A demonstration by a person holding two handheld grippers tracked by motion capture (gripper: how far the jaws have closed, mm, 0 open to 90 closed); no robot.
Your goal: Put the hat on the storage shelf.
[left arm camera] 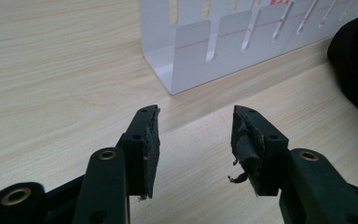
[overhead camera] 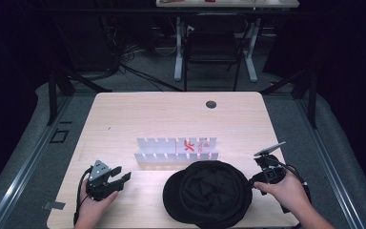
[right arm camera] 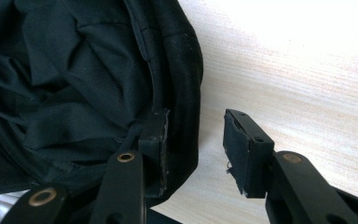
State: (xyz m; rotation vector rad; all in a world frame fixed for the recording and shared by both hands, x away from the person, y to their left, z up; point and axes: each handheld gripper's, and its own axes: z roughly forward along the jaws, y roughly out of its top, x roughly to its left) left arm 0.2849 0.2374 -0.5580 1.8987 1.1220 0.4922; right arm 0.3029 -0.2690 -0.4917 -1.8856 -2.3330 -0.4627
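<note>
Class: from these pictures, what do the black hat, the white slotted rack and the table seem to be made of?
Black hat: soft matte cloth, judging by its crumpled folds and stitched brim. White slotted rack: probably thin smooth plastic or card, with cleanly cut slots. Table: pale wood-grain surface, perhaps laminate.

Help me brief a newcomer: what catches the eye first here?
A big black hat lies upside down at the table's near edge, the open right gripper at its rim. Behind it stands a white slotted rack; the left gripper rests open, apart.
</note>
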